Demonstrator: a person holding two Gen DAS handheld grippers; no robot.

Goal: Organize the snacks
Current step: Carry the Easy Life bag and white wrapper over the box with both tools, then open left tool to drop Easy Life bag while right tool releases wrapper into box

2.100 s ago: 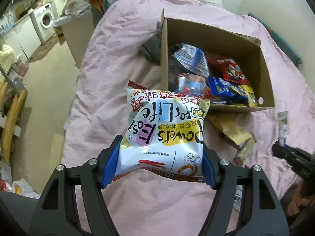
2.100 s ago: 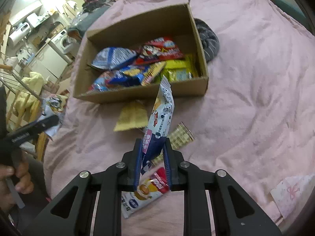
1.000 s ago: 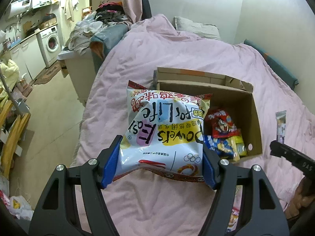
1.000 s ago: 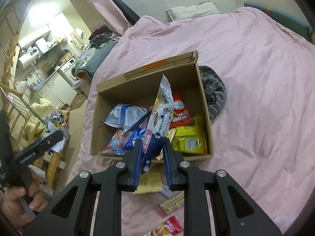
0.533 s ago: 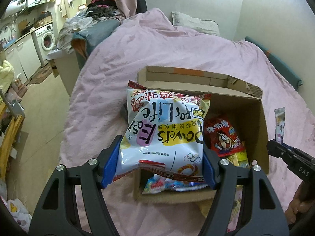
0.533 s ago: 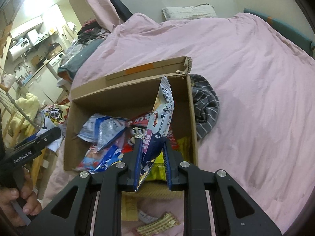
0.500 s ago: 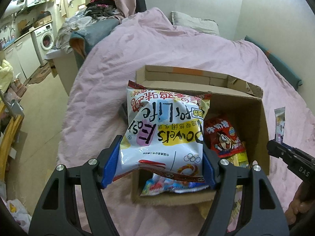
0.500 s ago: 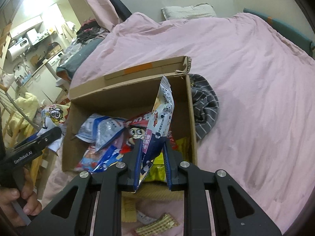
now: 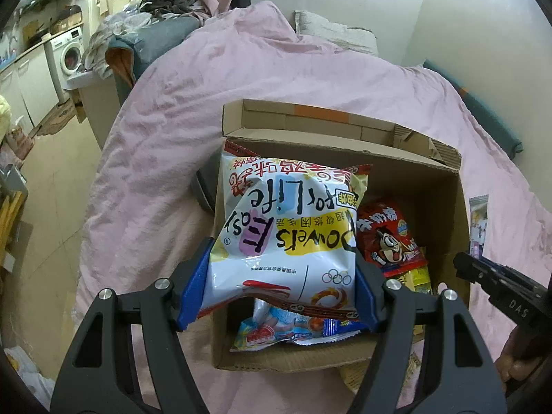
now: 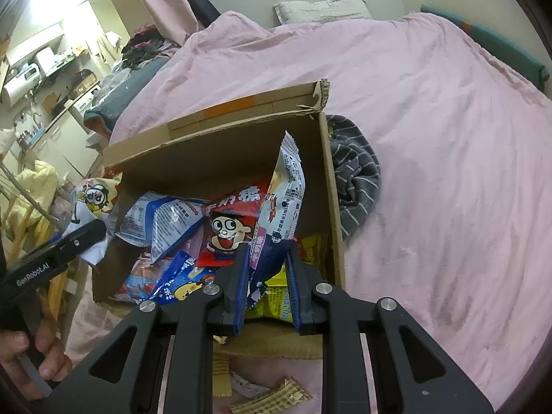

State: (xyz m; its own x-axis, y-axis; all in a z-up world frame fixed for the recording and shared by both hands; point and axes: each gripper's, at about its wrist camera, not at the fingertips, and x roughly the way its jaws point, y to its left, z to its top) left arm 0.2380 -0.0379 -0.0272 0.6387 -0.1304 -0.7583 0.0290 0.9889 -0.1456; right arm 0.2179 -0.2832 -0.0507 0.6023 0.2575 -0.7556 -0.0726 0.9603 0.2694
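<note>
An open cardboard box (image 9: 459,207) sits on the pink bed and holds several snack packs; it also shows in the right wrist view (image 10: 220,138). My left gripper (image 9: 281,293) is shut on a large white and yellow chip bag (image 9: 286,227), held over the box's left part. My right gripper (image 10: 267,284) is shut on a slim blue and white snack packet (image 10: 284,189), upright over the box's right part. A red cartoon-face bag (image 10: 229,220) and blue bags (image 10: 158,220) lie inside.
A grey striped cloth (image 10: 355,179) lies against the box's right wall. Small tan and yellow wrappers (image 10: 269,396) lie on the pink bedcover (image 10: 431,138) in front of the box. A pillow (image 10: 321,8) is at the far end. The floor and a washing machine (image 9: 70,55) lie left of the bed.
Both grippers have moved forward from the wrappers on the bed to above the box, each still holding its snack. The box now sits closer and lower in both views.
</note>
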